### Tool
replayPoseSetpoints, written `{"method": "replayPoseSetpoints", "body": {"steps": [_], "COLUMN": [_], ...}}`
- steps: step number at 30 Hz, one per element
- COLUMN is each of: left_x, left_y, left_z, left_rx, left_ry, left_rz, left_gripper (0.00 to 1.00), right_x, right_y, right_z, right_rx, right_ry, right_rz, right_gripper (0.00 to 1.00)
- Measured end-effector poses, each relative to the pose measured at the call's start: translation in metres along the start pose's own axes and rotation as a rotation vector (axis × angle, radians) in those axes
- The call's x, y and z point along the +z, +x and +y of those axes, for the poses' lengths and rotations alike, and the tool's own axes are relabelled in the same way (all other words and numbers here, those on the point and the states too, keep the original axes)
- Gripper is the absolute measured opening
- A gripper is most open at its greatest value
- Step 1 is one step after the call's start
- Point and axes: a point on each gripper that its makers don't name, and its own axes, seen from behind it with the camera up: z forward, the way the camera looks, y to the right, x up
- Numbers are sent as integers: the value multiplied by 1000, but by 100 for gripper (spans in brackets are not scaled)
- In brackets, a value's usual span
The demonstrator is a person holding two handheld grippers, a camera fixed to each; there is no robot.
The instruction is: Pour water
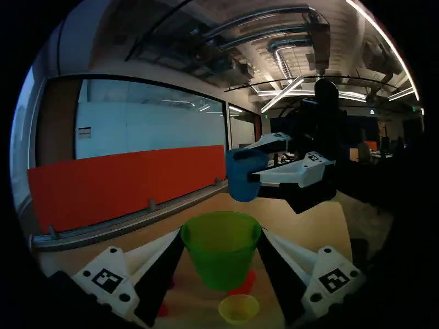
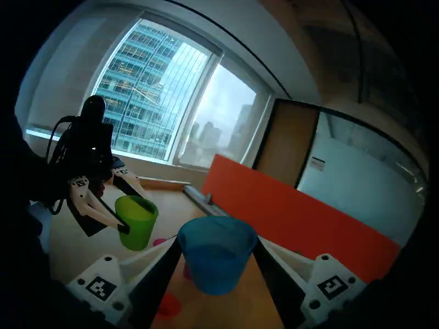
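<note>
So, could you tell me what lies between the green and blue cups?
Nothing: in the left gripper view the gap between green cup and blue cup is bare, with tabletop behind.

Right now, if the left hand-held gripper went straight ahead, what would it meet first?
Probably the translucent blue plastic cup held by the right hand-held gripper, though depth is unclear.

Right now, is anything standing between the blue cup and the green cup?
Nothing visible does. The right gripper holds the blue cup and the left gripper holds the green cup, both up above the table, with open air between them.
</note>
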Motion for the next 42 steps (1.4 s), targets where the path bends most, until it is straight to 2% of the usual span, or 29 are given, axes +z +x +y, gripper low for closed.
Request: {"method": "replayPoseSetpoints", "body": {"steps": [12, 42], "left_x": [1, 4], "left_y": [-3, -3], "left_z": [11, 11], "left_rx": [10, 1], "left_ry": [-23, -29], "left_rz": [-8, 4], "left_gripper": [88, 88], "right_x": [12, 46], "right_y": [24, 67], "right_z": [3, 12], "right_rx": [-126, -445], "right_ry": [4, -6], "right_rz": [25, 67], "right_gripper": [92, 92]}}
